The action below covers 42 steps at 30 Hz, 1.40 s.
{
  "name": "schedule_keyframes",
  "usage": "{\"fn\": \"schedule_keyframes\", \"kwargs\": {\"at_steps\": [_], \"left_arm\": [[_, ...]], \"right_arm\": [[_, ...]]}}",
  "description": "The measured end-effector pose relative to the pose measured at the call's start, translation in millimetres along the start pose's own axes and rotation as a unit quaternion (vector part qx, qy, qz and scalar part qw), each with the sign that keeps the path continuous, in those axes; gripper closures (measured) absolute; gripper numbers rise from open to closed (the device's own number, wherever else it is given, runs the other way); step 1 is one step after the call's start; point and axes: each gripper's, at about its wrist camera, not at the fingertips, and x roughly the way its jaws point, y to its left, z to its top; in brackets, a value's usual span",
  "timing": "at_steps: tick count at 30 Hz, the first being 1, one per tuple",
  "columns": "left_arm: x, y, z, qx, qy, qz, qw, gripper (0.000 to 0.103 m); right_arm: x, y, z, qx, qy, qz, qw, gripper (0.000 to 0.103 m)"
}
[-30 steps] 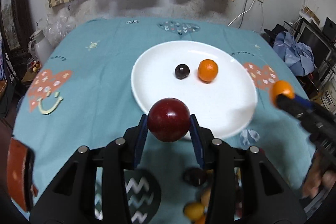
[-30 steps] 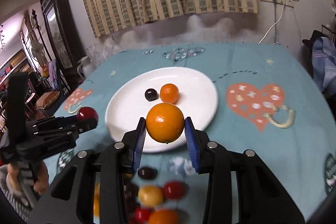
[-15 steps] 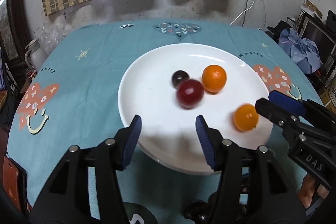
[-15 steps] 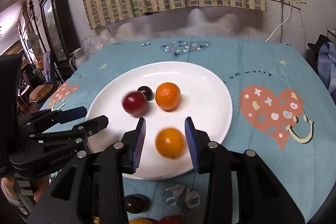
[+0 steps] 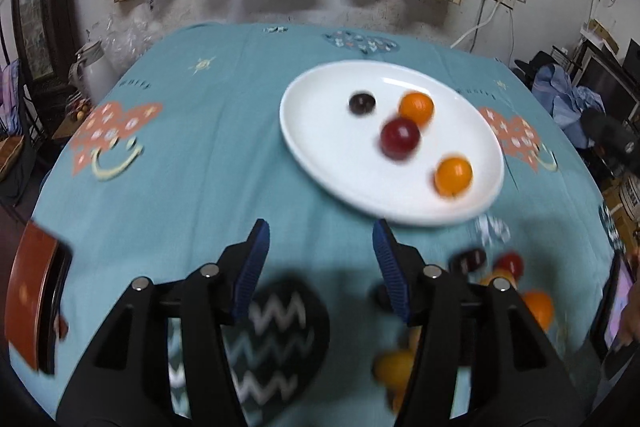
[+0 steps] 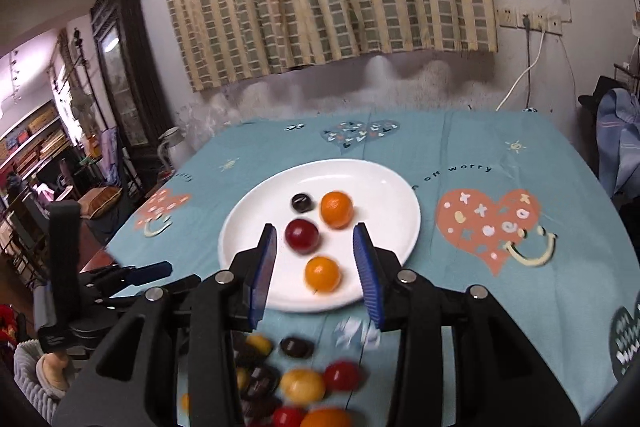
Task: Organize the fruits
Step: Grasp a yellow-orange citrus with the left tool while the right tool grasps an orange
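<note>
A white plate point(image 5: 320, 155) point(image 6: 384, 195) on the teal tablecloth holds a dark plum point(image 5: 362, 103), a red fruit point(image 5: 400, 138) point(image 6: 302, 235) and two oranges, one far point(image 5: 416, 107) and one near point(image 5: 453, 175) point(image 6: 322, 274). My left gripper point(image 5: 320, 239) is open and empty over the cloth, short of the plate's near-left rim. My right gripper point(image 6: 315, 231) hangs above the plate's near edge. Its jaws are opening and nothing touches the pads; the near orange lies on the plate below them. Loose fruits point(image 6: 304, 383) point(image 5: 504, 267) are heaped on the cloth under the right gripper.
A red-brown object point(image 5: 36, 307) sits at the table's left edge. A screen point(image 5: 612, 307) and a hand are at the right edge. A pale kettle point(image 5: 94, 67) and a dark cabinet point(image 6: 120, 67) stand off the far left. The left gripper point(image 6: 160, 273) shows low left in the right wrist view.
Both grippers let go of their fruit: the red fruit and the second orange now lie on the plate. Both grippers drew back toward the near side, the right one rising.
</note>
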Motion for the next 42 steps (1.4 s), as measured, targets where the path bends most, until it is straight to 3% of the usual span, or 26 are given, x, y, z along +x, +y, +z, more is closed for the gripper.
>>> {"fn": "schedule_keyframes", "kwargs": {"at_steps": [9, 11, 20, 22, 26, 29, 31, 33, 37, 42], "left_arm": [[-33, -25, -77, 0.03, 0.031, -0.015, 0.999, 0.047], [-36, -27, -84, 0.027, 0.019, -0.009, 0.9994, 0.047], [-47, -42, -92, 0.036, 0.009, -0.033, 0.9988, 0.047], [-46, -51, -94, 0.053, 0.007, -0.019, 0.9984, 0.047], [-33, -56, -100, 0.056, 0.034, -0.024, 0.9975, 0.046], [-29, -58, -101, 0.058, 0.039, -0.028, 0.9972, 0.051], [-23, -58, -103, 0.06, 0.052, -0.039, 0.996, 0.06], [-20, -61, -105, 0.068, 0.056, -0.038, 0.9954, 0.06], [-21, -60, -105, 0.065, 0.049, -0.035, 0.9961, 0.061], [-39, -40, -99, 0.037, 0.012, -0.007, 0.9992, 0.061]], "right_arm": [[-43, 16, -54, -0.043, 0.008, -0.017, 0.999, 0.059], [-46, 17, -61, -0.047, 0.008, -0.018, 0.999, 0.059], [-43, 10, -74, -0.039, 0.024, -0.012, 0.999, 0.059], [-45, 9, -74, -0.039, 0.02, -0.011, 0.999, 0.059], [-48, 6, -73, -0.035, 0.017, -0.014, 0.999, 0.059], [-46, 4, -74, -0.031, 0.02, -0.016, 0.999, 0.059], [-45, 4, -75, -0.032, 0.022, -0.018, 0.999, 0.059], [-44, 4, -75, -0.034, 0.024, -0.019, 0.999, 0.059], [-39, 1, -77, -0.031, 0.039, -0.021, 0.999, 0.059], [-19, -7, -89, -0.026, 0.087, -0.018, 0.996, 0.059]]}}
